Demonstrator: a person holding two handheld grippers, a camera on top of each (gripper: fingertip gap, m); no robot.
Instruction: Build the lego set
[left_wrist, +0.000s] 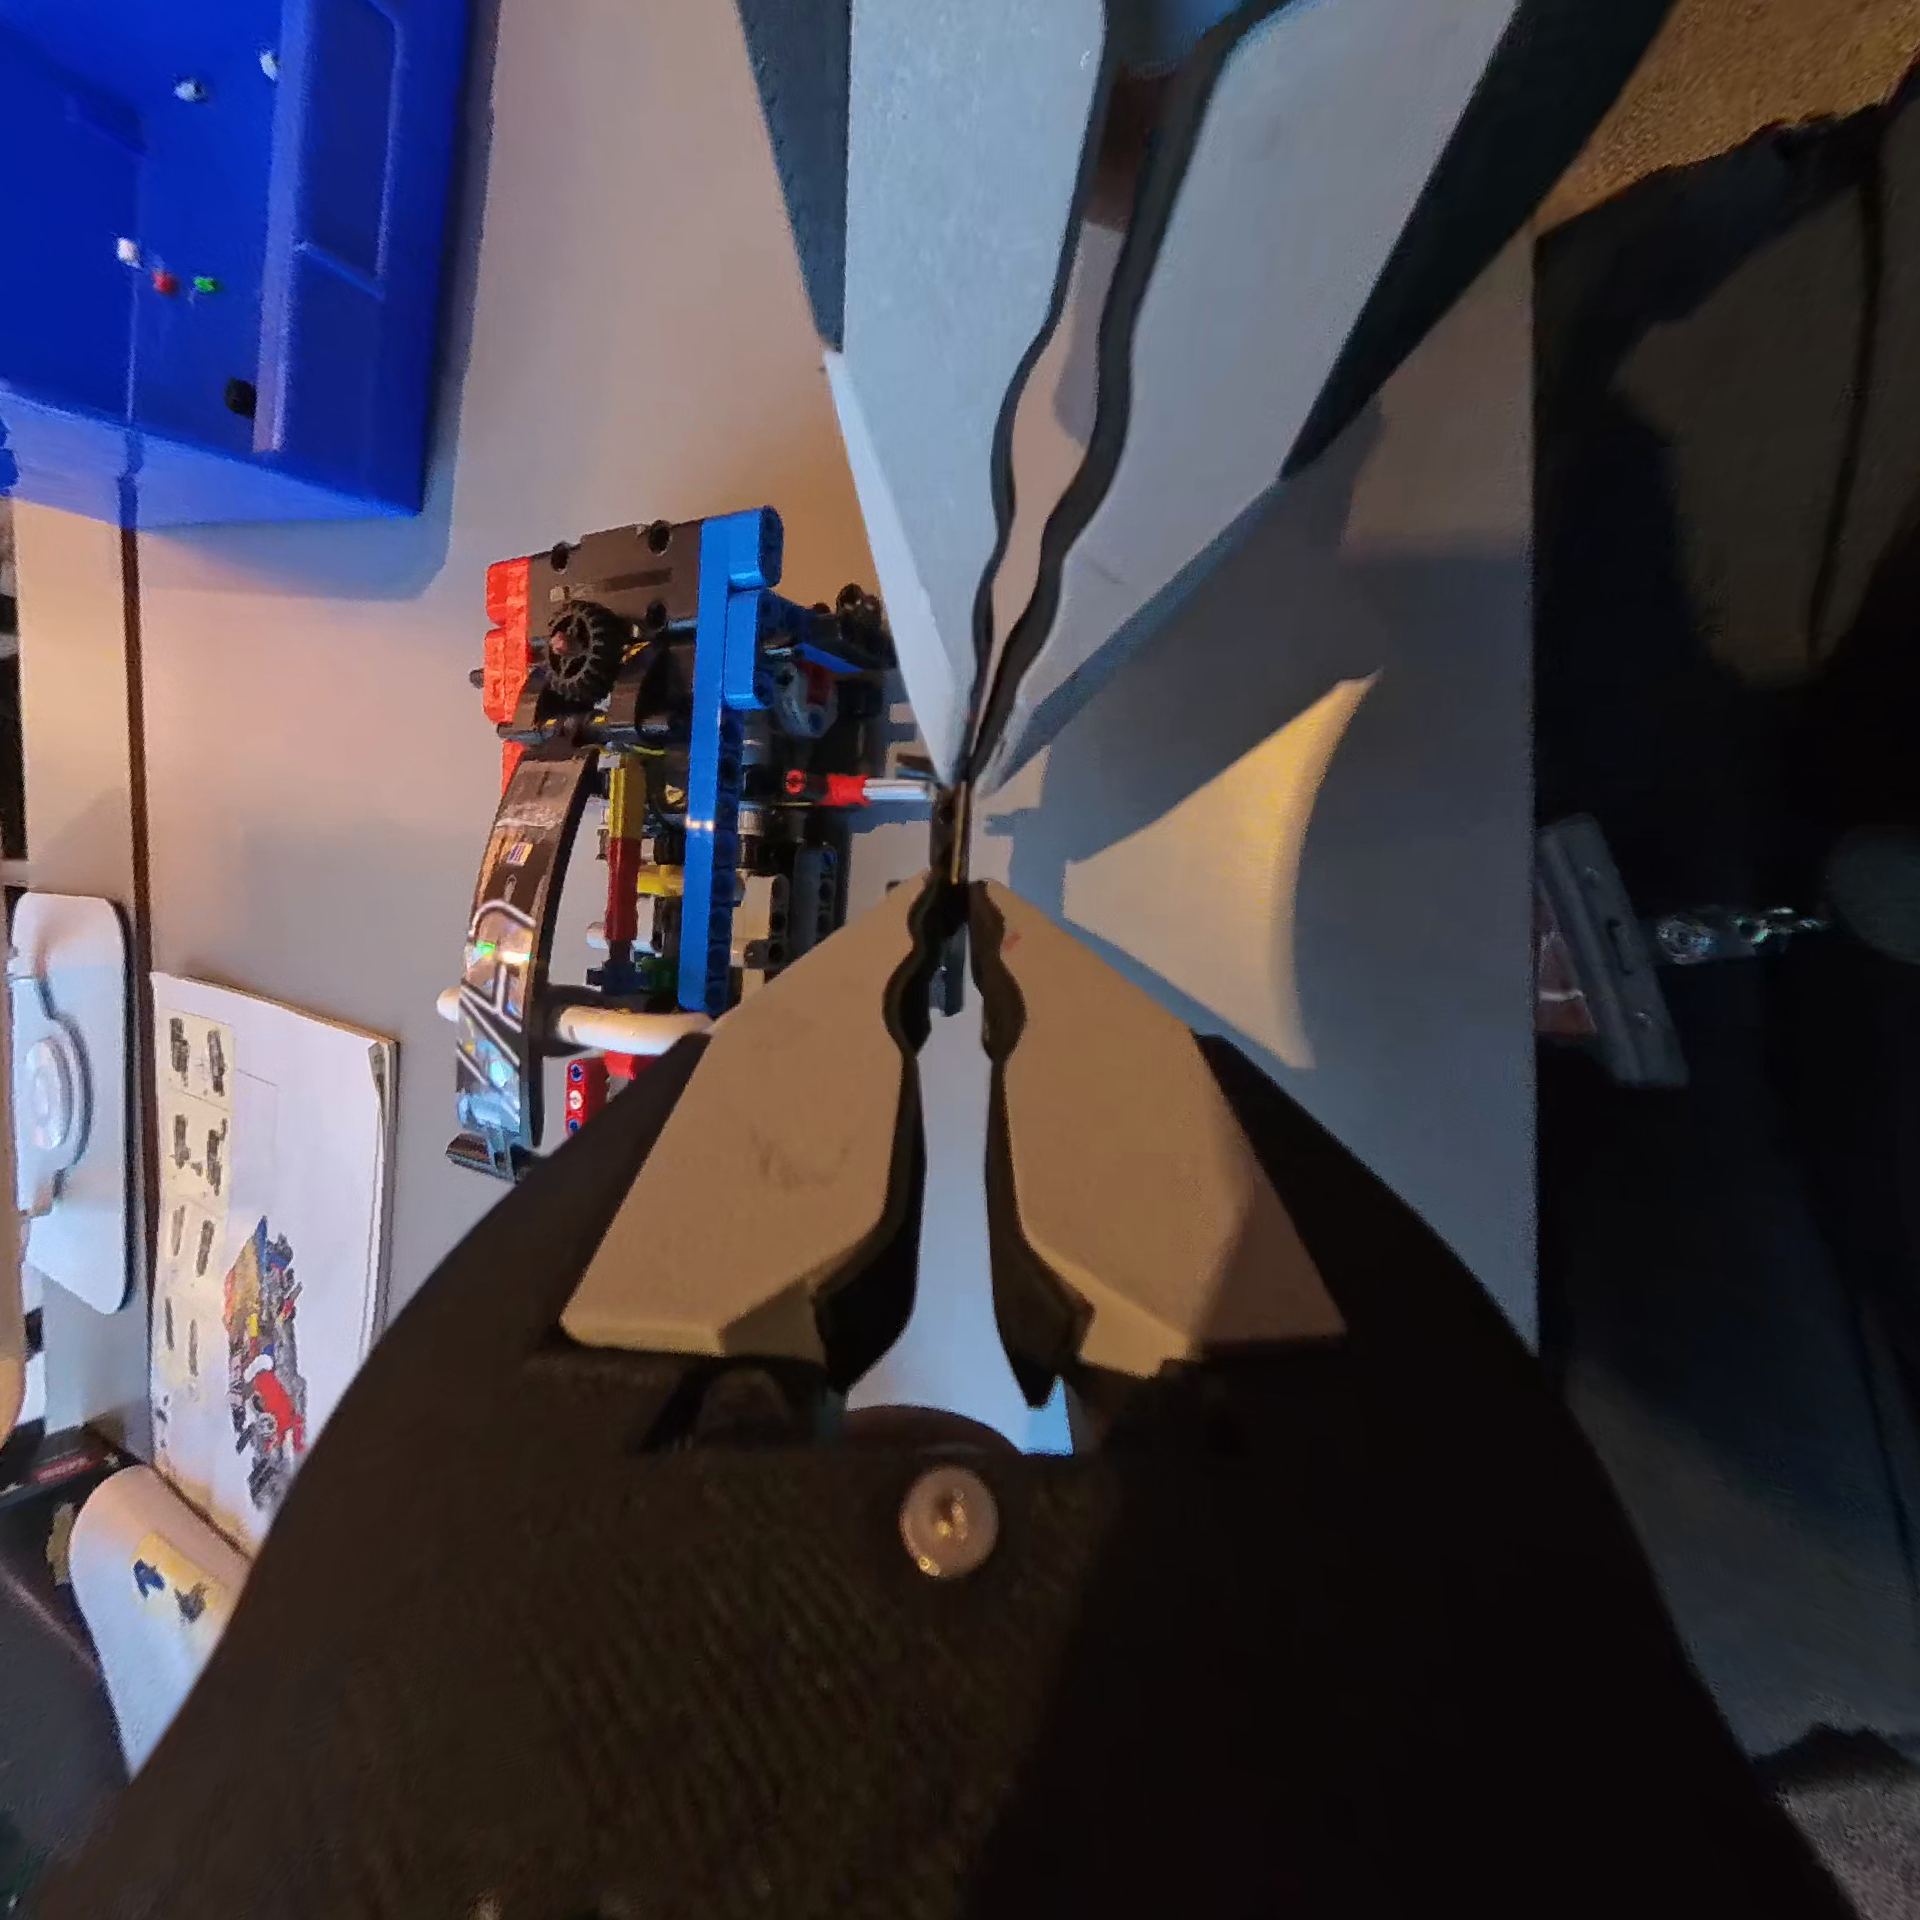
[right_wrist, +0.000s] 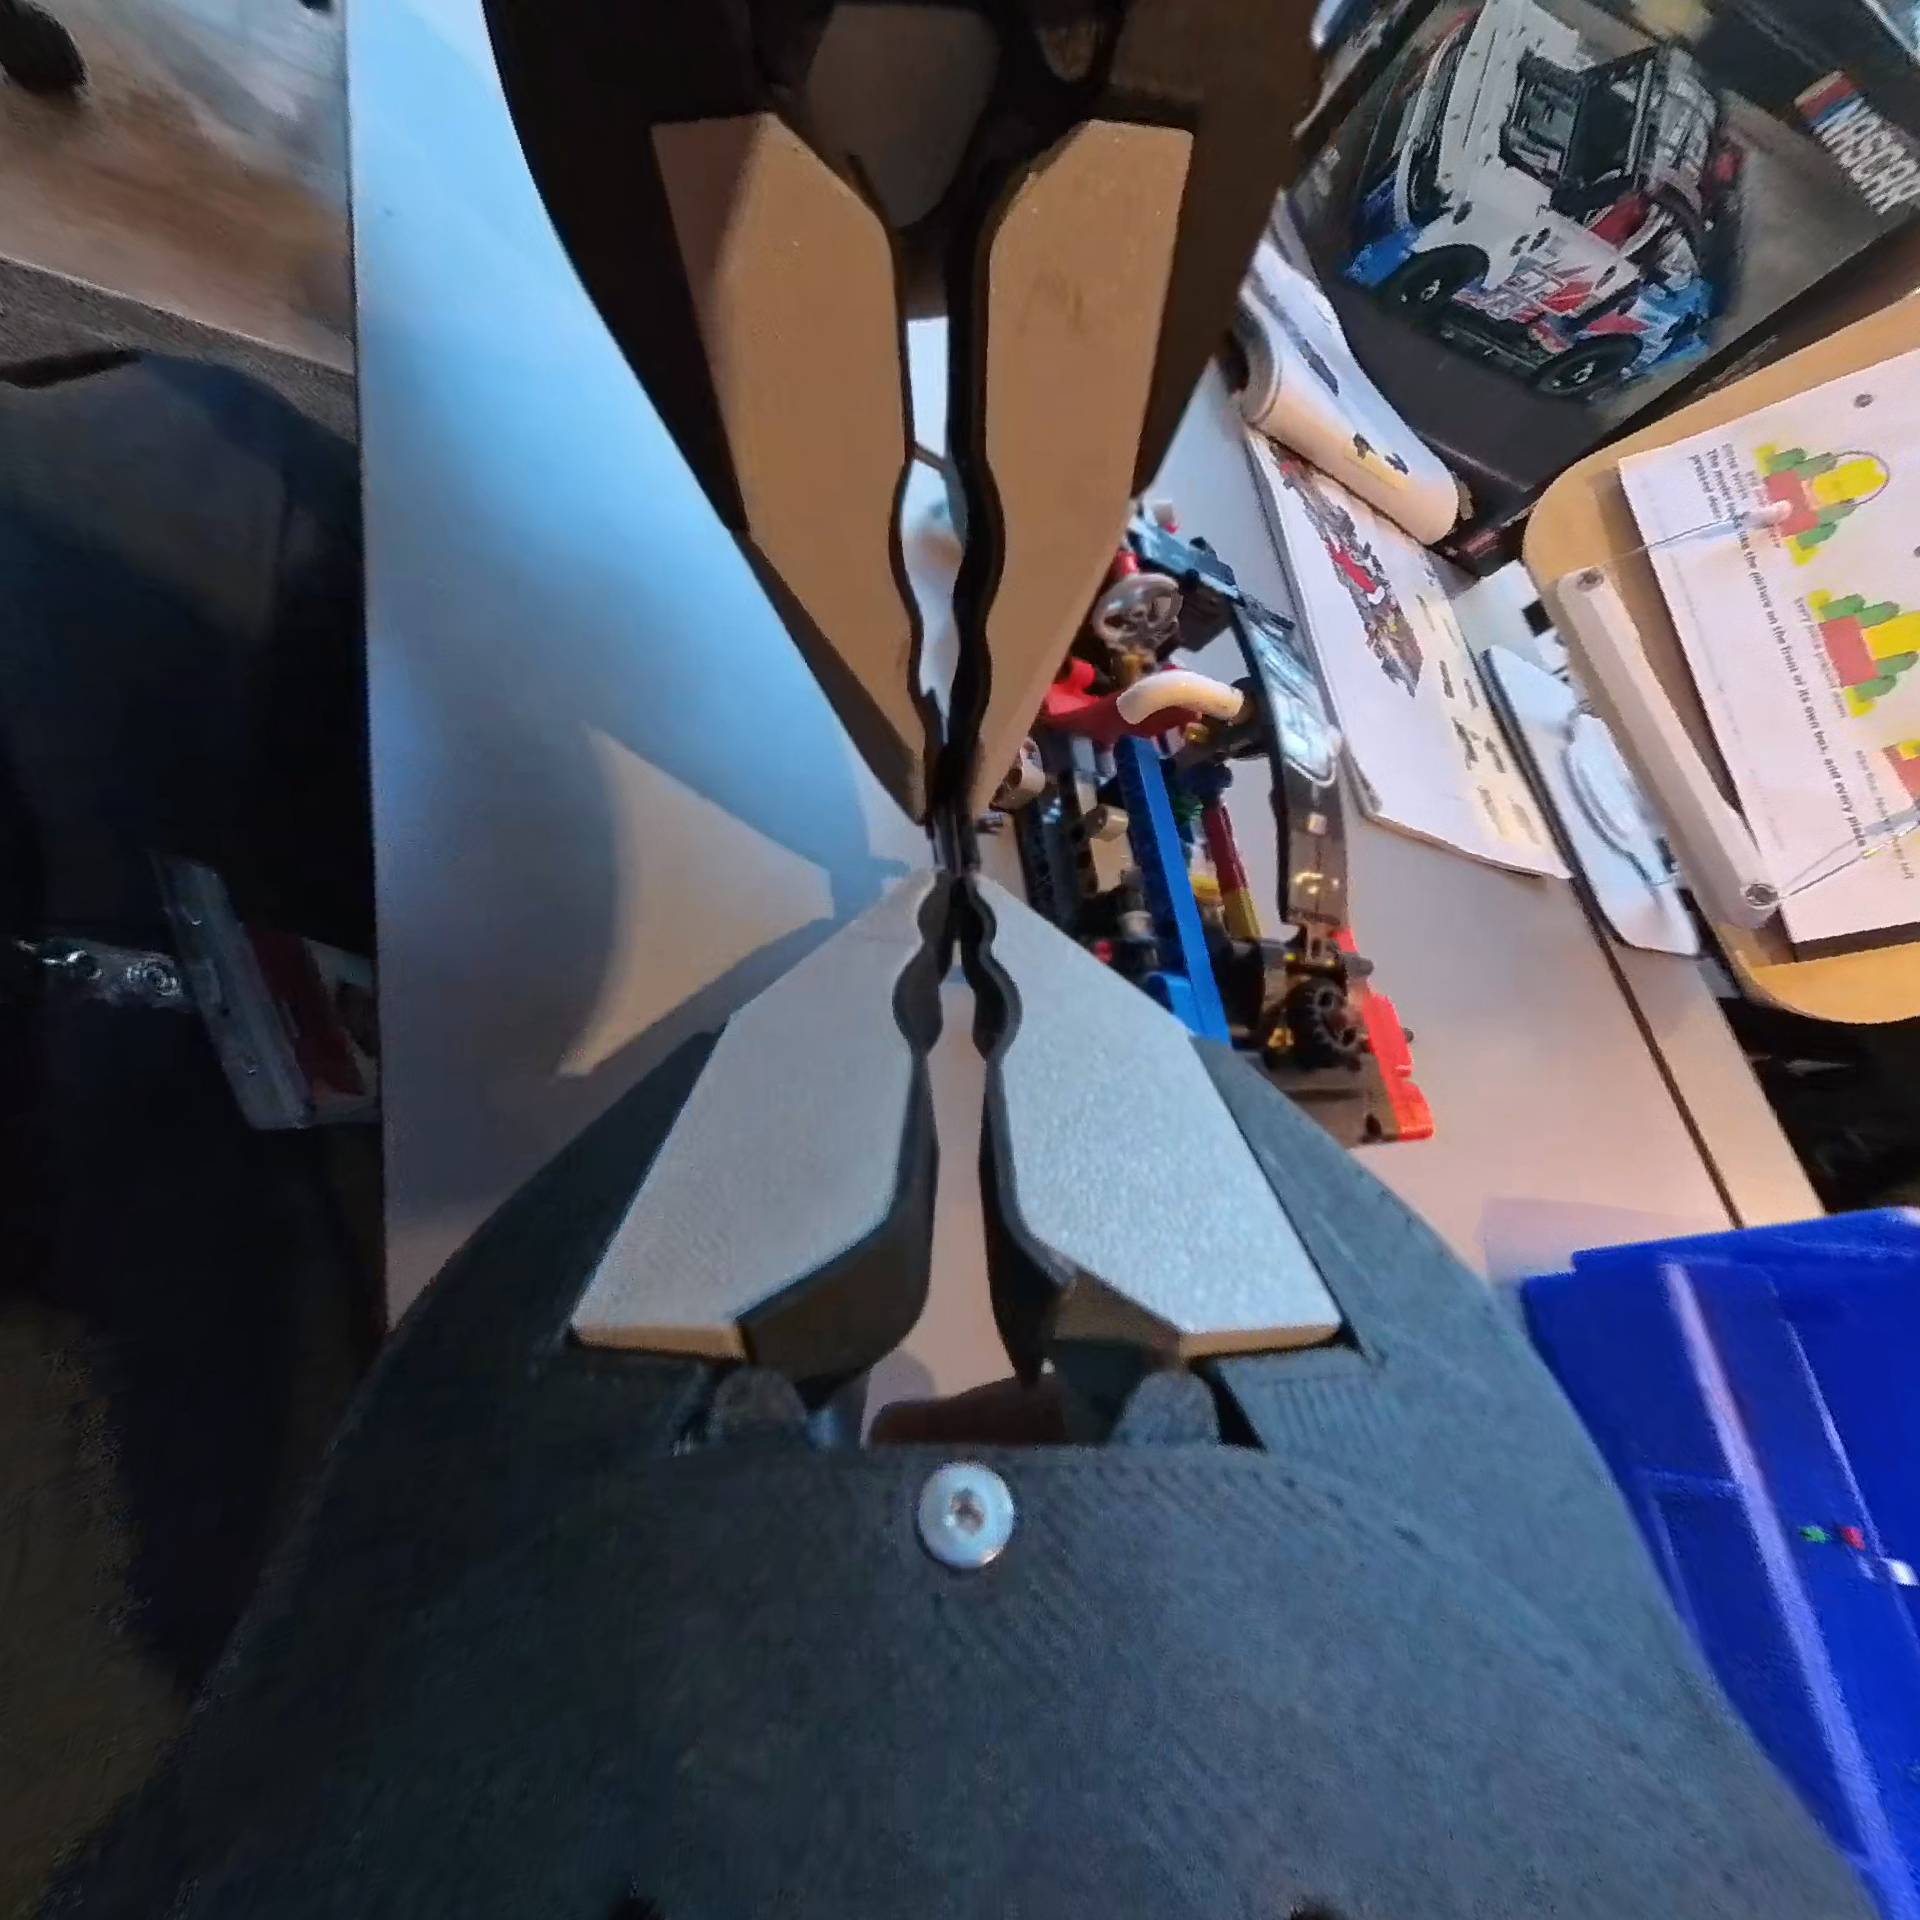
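Grippers meet tip to tip above the white table (left_wrist: 644, 343), near its front edge. Left gripper (left_wrist: 948, 883) and right gripper (right_wrist: 951, 896) each pinch an end of one small black piece (left_wrist: 952, 831), fingers closed tight on it; its long axis runs straight from one tip to the other. Just beside them sits the lego model (left_wrist: 665, 821), its long blue beam (left_wrist: 712, 769) lying roughly parallel to the grippers' line. A blue tray (left_wrist: 208, 260) and instruction booklet (left_wrist: 270, 1216) lie farther off.
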